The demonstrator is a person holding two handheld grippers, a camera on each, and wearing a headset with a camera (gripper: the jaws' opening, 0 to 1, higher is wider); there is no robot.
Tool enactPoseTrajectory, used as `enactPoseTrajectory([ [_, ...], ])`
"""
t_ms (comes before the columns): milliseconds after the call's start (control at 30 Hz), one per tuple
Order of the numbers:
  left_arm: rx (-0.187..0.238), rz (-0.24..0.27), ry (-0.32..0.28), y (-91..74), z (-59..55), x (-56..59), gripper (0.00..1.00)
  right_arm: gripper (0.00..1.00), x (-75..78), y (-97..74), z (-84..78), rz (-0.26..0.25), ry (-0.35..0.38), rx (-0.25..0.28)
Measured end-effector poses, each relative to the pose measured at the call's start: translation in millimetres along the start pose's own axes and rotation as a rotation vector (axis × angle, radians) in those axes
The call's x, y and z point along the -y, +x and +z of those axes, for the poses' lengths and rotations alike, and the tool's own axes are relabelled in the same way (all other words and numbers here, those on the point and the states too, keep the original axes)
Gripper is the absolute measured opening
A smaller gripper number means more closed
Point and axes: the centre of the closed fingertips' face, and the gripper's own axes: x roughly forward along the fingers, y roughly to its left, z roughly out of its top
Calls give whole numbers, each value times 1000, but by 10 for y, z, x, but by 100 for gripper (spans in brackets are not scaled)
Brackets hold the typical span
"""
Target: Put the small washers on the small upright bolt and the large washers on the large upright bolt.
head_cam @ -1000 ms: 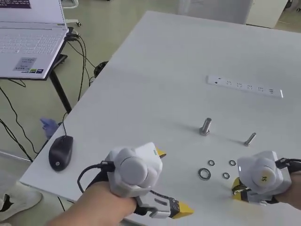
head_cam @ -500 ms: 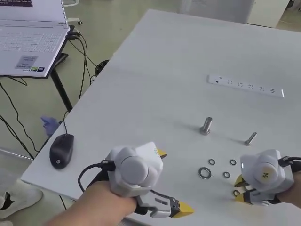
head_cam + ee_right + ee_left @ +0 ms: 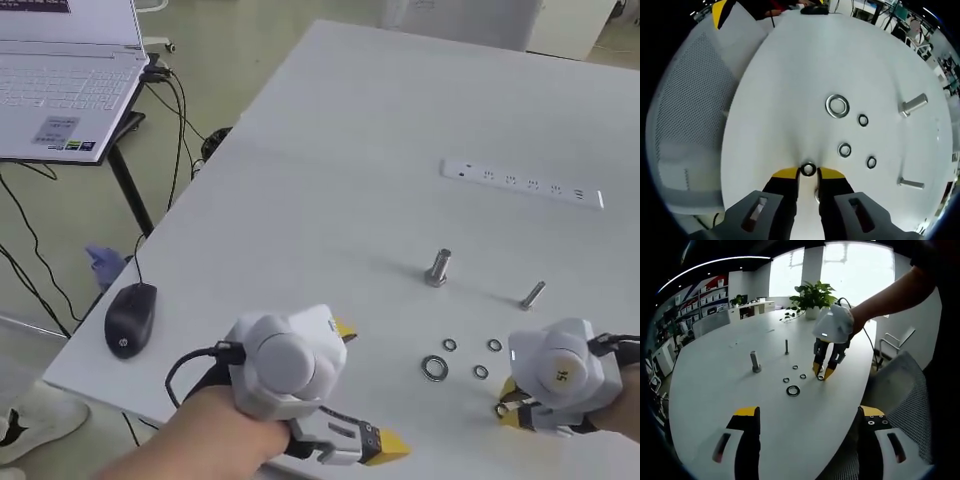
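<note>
While our left gripper hangs clear, jaws spread wide, our right gripper tips down onto the white table, jaws apparently pinching one small steel ring washer, near its thin steel upright bolt.

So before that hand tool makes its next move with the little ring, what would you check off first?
1. The small washer lies between the tips of the right tool: ok.
2. That washer is actually clamped: cannot tell; the jaws stand close on either side of it.
3. The small upright bolt is standing, with nothing on it: ok.
4. The large upright bolt is standing apart from the small one: ok.
5. The left tool is open and holds nothing: ok.
6. The large washer lies apart from the right tool: ok.
</note>
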Motion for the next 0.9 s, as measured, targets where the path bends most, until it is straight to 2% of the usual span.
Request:
enactPoseTrajectory([
  [133, 1, -2, -5, 5, -6, 5, 79, 15, 4, 1, -2, -1, -5, -8],
  [333, 2, -10, -2, 29, 16, 23, 77, 14, 8, 18, 10, -4, -19, -76],
  [467, 2, -9, -2, 30, 34, 9, 76, 13, 20, 18, 2, 3, -23, -101],
  [733, -9, -1, -12, -2, -12, -11, 73, 13, 22, 24, -3, 16, -39, -147],
  [800, -12, 0, -16, -6, -30, -9, 73, 13, 29, 17, -15, 28, -50, -143],
  [900, -13, 1, -19, -13, -48, -4, 73, 13, 29, 12, -24, 29, -40, -104],
])
